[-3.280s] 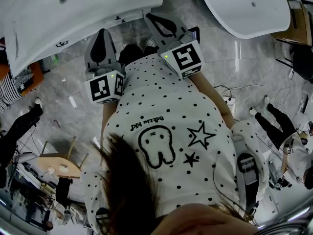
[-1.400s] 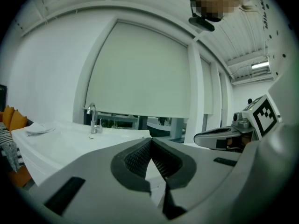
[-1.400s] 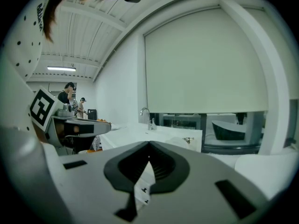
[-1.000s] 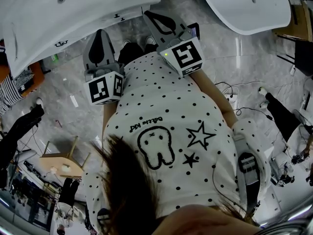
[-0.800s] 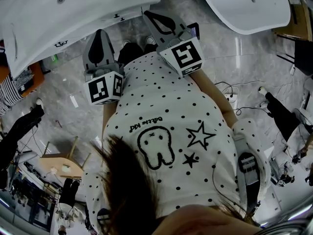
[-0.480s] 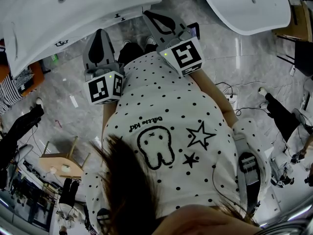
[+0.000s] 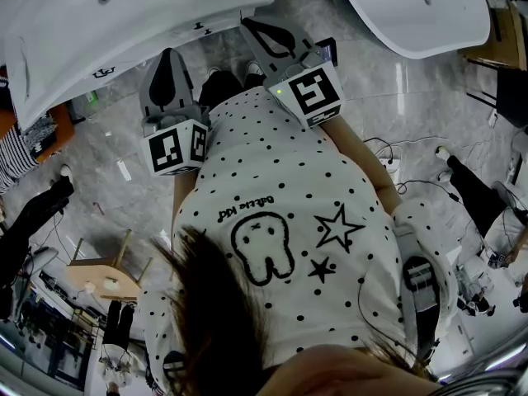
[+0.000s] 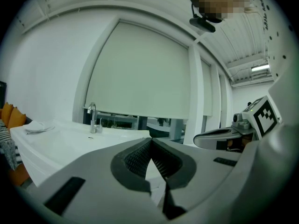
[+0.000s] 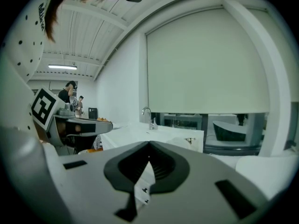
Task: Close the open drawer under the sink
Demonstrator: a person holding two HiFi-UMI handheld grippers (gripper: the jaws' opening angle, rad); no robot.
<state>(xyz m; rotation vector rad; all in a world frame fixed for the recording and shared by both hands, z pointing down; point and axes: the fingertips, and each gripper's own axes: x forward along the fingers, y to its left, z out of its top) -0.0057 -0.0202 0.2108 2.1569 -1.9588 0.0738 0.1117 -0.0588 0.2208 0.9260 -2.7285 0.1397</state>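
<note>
The white sink counter (image 7: 124,15) with a chrome faucet (image 8: 92,116) stands just ahead of me, and small black handles (image 7: 198,30) show on its front edge. The counter top hides the cabinet below, so I cannot make out a drawer. My left gripper (image 7: 169,60) is held level before the counter's front, jaws shut and empty. My right gripper (image 7: 257,30) is beside it, tips close to the counter's right corner, also shut on nothing. In the right gripper view the faucet (image 9: 148,116) and a white front (image 9: 184,141) lie beyond the shut tips (image 9: 149,144).
A second white basin (image 7: 412,11) stands at the upper right. A wooden stool (image 7: 103,275) is on the marble floor at the lower left, and cables with a power strip (image 7: 388,167) lie to the right. Other people stand at the left edge (image 7: 29,213) and right edge (image 7: 478,196).
Both grippers have kept still. The people at the right edge have shifted.
</note>
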